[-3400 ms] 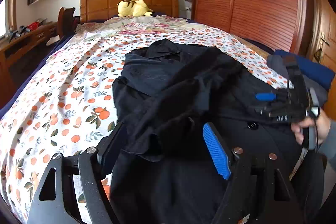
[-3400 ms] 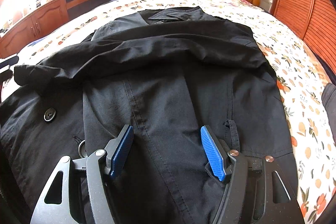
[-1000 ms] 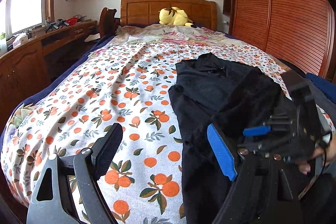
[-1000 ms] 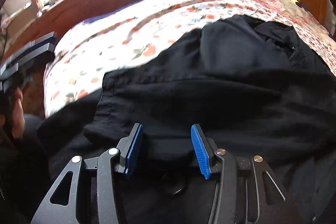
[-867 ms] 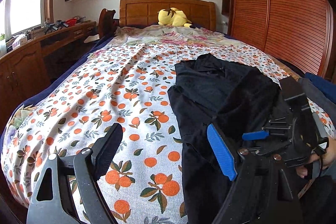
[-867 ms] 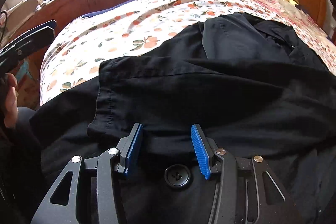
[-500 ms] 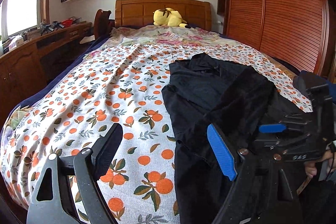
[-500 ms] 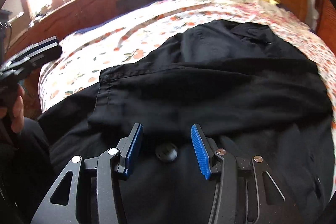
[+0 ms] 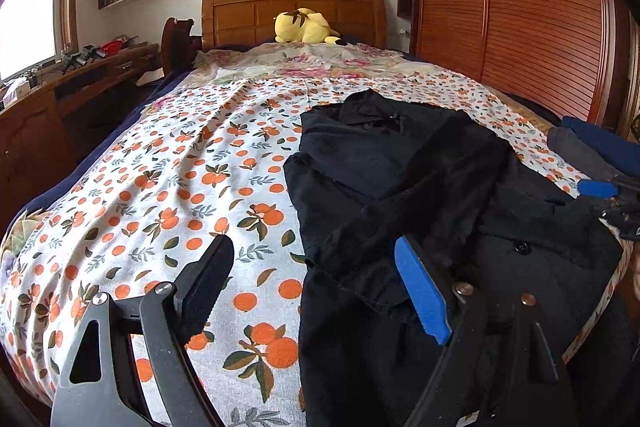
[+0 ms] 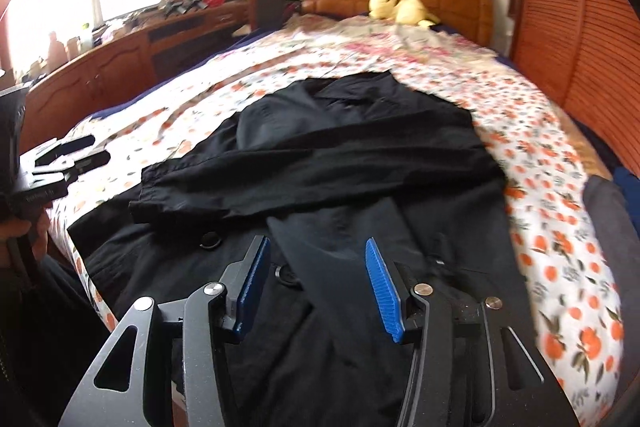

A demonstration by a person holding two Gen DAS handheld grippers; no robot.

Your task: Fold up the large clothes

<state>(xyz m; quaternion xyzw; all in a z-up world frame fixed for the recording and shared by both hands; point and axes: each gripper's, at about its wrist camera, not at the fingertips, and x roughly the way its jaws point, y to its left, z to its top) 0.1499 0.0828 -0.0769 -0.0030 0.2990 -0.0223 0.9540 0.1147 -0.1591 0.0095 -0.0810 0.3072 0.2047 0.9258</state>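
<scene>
On the orange-print bedspread a black coat lies spread, one sleeve folded across its chest, buttons showing near the hem. Since a second ago the right gripper has pulled back from the sleeve cuff; its jaws have just been opening, nothing between them, coat front below. The left gripper hangs wide apart and empty at the coat's left edge.
</scene>
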